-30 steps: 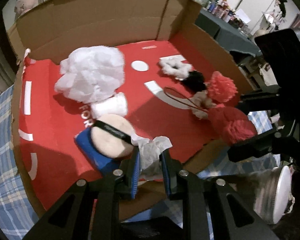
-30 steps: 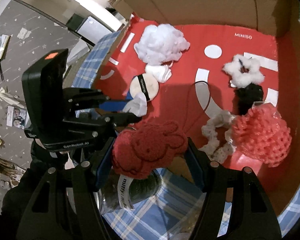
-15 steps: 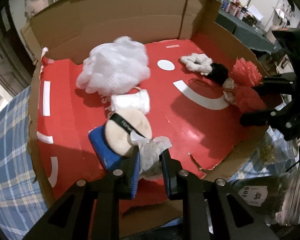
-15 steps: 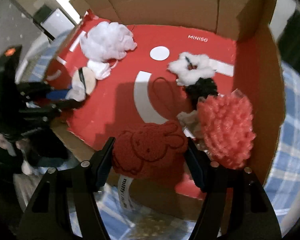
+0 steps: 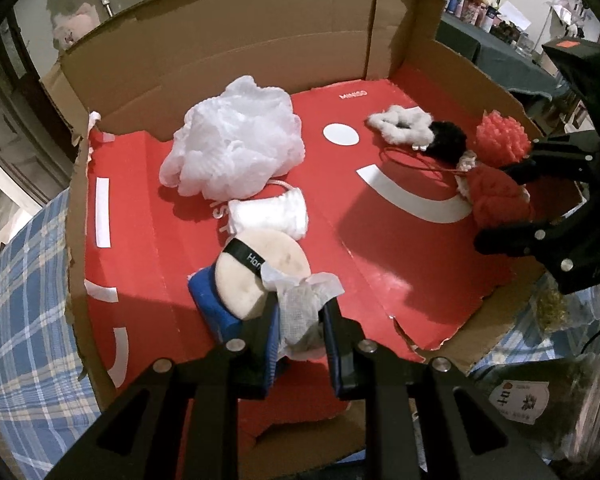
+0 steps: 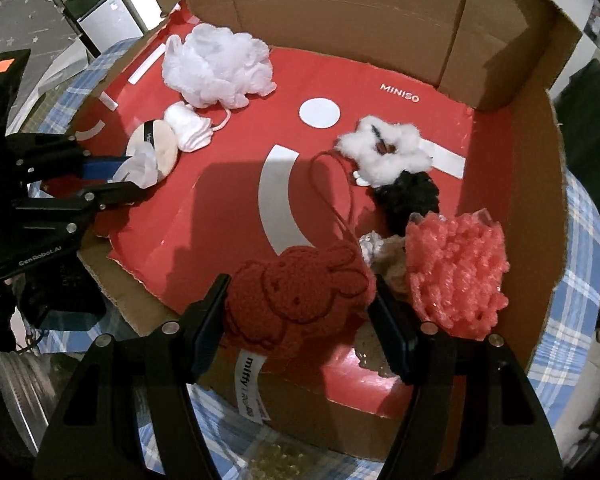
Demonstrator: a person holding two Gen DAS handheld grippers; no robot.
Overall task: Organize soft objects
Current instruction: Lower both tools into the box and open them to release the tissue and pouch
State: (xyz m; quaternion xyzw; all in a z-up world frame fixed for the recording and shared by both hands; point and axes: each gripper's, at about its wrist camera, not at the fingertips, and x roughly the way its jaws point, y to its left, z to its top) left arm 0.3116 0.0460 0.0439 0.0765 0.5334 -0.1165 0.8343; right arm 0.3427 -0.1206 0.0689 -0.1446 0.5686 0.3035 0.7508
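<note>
Two tongs, each loaded, over the cardboard box point(image 5: 260, 40).

L tongs point(image 5: 300, 316) closed on a white tissue wad point(image 5: 300, 304) at the box's near-left edge, beside the round puff point(image 5: 260, 264) w/ black band. R tongs point(image 6: 300, 300) clamp the red knit plush point(image 6: 300, 296); vs. 1 s ago it has crossed from outside the box to the near-right edge, touching the coral pom-pom point(image 6: 456, 276), so placement looks imminent. Box also holds: white mesh loofah point(image 6: 216, 68), white scrunchie point(image 6: 384, 152), black scrunchie point(image 6: 412, 196). Whites gather left, reds right.
</note>
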